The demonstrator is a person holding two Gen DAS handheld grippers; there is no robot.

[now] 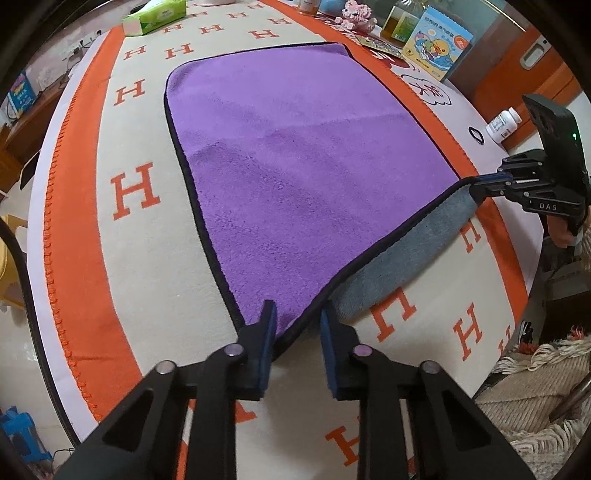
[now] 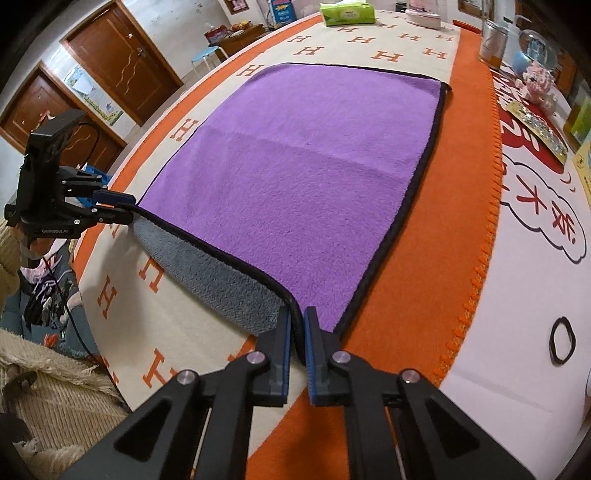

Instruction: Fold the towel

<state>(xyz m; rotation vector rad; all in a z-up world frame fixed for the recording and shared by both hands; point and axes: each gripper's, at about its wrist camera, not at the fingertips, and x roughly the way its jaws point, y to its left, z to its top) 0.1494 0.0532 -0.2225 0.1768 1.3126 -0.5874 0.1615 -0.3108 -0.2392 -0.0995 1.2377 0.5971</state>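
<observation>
1. Towel point(image 1: 295, 166): purple on top, grey underneath, edged in black, spread over the blanket point(image 1: 122, 266) that covers the table. Its far edge lies flat toward the far end of the table; its near edge is raised off the blanket, so the grey underside shows along that edge.
2. Left gripper point(image 1: 297, 332): its blue-padded fingers point(image 1: 269, 332) sit either side of the towel's near left corner, the black hem running between them. A gap shows between the pads in the left wrist view, whereas in the right wrist view the same gripper point(image 2: 127, 208) has its tips together on that corner, so it is pinching the corner.
3. Right gripper point(image 2: 296, 332): its pads stand close together with the hem of the near right corner clamped between them. The left wrist view shows it point(image 1: 476, 188) from the side, fingertips closed on that corner just above the blanket's orange border.
4. Between the two held corners the near edge sags slightly, a taut line across the near end of the table.
5. A green tissue pack point(image 1: 155, 16) lies at the far end of the blanket, well apart from the towel.
6. A white pill bottle point(image 1: 503, 123) lies on its side near the table's right edge, a black hair tie point(image 2: 562, 341) beside it on the white cloth.
</observation>
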